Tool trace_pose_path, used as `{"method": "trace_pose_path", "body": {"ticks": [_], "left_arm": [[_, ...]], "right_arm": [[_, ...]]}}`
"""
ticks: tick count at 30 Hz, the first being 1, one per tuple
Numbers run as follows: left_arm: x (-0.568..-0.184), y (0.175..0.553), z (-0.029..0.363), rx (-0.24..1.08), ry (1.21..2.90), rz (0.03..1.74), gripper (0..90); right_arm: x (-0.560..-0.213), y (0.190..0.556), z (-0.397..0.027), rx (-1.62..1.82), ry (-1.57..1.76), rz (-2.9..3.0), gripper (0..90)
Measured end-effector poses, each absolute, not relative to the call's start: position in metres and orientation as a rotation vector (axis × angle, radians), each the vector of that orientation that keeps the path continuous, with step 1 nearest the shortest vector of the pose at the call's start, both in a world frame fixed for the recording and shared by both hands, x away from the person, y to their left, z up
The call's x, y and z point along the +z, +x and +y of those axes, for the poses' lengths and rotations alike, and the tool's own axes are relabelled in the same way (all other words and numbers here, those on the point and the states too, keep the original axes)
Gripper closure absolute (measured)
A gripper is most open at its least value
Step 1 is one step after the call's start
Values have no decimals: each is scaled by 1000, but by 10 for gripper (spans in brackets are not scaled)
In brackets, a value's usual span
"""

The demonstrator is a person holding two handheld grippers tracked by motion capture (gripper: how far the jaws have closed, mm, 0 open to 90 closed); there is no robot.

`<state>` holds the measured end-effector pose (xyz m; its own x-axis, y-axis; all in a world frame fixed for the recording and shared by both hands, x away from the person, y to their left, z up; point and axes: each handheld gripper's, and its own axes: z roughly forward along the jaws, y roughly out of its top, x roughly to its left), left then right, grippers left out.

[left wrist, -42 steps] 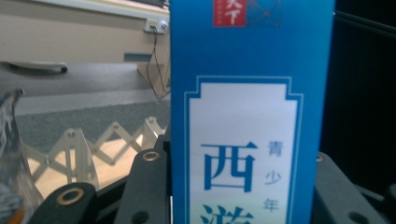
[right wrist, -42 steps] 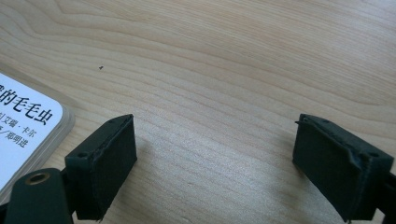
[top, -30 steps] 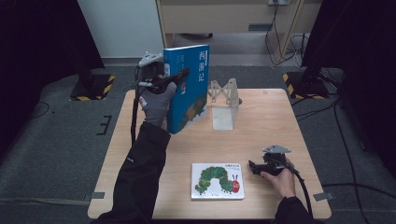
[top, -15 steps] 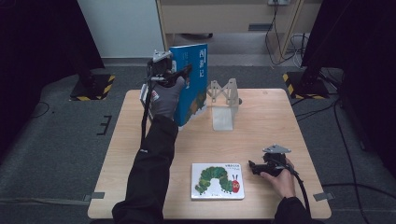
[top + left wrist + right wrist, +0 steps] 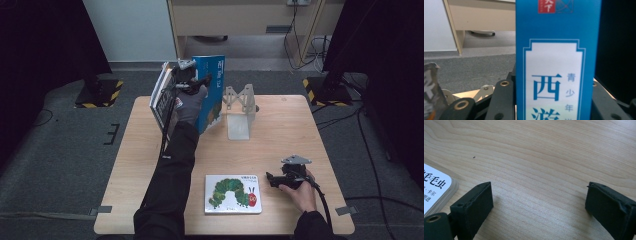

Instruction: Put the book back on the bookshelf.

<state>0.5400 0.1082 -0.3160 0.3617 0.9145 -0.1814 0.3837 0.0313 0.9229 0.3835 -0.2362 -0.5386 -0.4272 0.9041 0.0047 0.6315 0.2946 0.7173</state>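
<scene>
the left tool (image 5: 192,82) is clamped on a blue book (image 5: 557,62), its jaws on either side of the spine, holding it upright above the worktop (image 5: 280,125) at about eleven o'clock — just left of a clear bookend (image 5: 240,112), with a second book (image 5: 161,97) leaning at its nine o'clock. the right tool (image 5: 539,202) rests wide and empty on the wood at four o'clock — just beside a caterpillar book (image 5: 233,194) lying flat at six.

Near edge of the wooden table (image 5: 300,120): caterpillar picture book (image 5: 233,194), lying flat. Farther back, right of centre: clear bookend stand (image 5: 240,111), upright.
</scene>
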Motion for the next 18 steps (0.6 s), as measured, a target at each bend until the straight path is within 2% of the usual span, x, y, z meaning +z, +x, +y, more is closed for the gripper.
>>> {"method": "trace_pose_path", "body": {"ticks": [18], "left_arm": [[-352, 552, 87, 655, 1601, 1226, 612]], "right_arm": [[-539, 383, -236, 919, 1374, 2168, 79]]}}
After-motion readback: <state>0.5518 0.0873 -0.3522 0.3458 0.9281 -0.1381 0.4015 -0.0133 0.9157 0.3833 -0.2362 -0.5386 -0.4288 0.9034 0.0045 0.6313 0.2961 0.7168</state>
